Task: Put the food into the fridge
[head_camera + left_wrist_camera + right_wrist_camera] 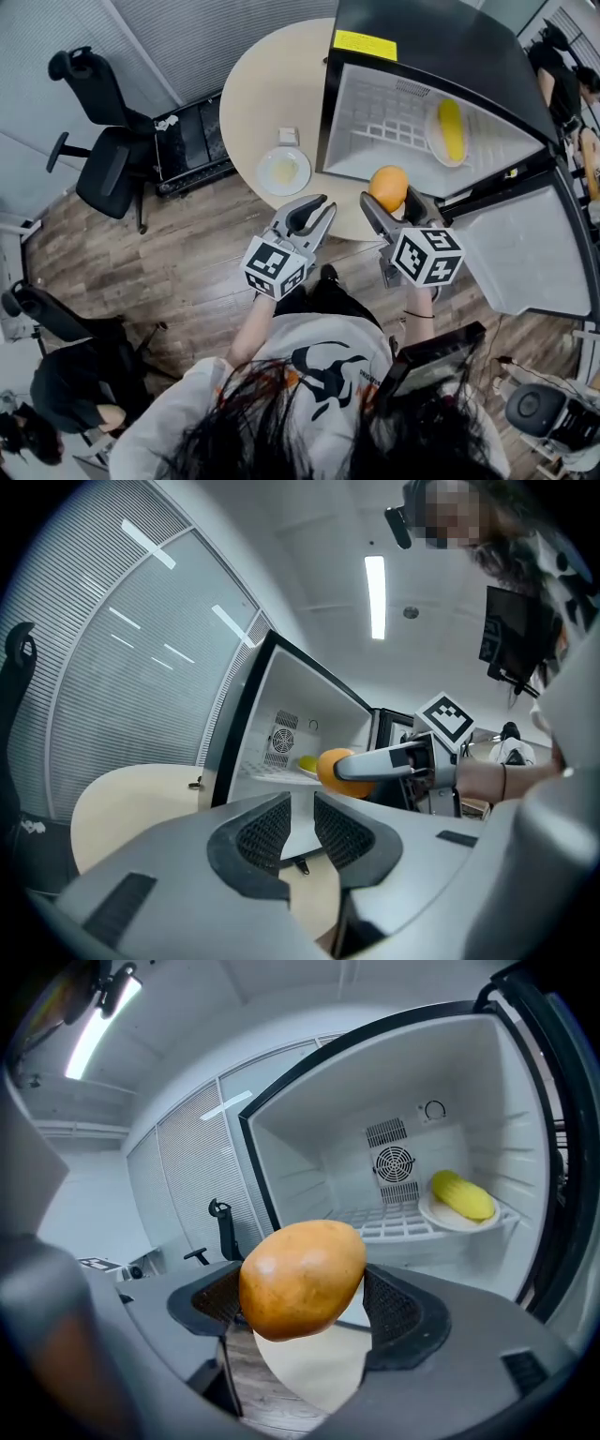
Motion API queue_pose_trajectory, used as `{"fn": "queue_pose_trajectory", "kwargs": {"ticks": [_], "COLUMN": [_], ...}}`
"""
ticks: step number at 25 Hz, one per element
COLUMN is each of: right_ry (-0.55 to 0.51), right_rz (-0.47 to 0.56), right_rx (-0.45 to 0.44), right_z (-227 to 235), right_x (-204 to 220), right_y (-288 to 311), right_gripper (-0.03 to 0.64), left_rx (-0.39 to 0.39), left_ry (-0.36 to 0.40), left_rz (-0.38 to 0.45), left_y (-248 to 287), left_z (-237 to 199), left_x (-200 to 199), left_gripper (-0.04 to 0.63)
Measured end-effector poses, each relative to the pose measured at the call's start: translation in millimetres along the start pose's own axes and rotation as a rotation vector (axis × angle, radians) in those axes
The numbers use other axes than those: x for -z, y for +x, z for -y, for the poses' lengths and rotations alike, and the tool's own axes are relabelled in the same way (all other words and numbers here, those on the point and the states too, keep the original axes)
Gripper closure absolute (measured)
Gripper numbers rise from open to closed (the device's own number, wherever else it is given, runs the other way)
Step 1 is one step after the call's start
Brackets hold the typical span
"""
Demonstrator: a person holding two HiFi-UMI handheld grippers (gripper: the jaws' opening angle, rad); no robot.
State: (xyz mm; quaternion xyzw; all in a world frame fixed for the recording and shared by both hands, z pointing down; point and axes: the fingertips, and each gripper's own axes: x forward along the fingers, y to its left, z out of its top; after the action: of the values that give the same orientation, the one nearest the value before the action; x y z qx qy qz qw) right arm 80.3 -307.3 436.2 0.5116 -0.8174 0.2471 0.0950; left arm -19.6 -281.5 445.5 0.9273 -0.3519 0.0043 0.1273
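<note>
My right gripper is shut on an orange mango, held just in front of the open fridge. The same mango shows at the fridge's front edge in the head view, and the mango also appears in the left gripper view. Inside, a yellow corn cob lies on a white plate on the wire shelf. My left gripper hangs beside the right one over the table's near edge, its jaws slightly apart with nothing between them.
A round beige table carries the fridge, a white plate and a small white block. The fridge door swings open to the right. A black office chair stands left on the wooden floor.
</note>
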Motion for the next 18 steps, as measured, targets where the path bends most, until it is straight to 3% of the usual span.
{"fn": "queue_pose_trajectory", "kwargs": {"ticks": [18], "right_ry": [-0.252], "right_rz": [0.01], "right_rx": [-0.088], "right_z": [43.5], "right_x": [-103.5], "right_y": [94.9], "right_gripper": [0.218], "left_rx": [-0.074], "left_ry": [0.061], "left_rz": [0.001], "left_y": [39.1], "left_z": [-13.0], "left_x": [-20.6], "left_gripper": [0.522]}}
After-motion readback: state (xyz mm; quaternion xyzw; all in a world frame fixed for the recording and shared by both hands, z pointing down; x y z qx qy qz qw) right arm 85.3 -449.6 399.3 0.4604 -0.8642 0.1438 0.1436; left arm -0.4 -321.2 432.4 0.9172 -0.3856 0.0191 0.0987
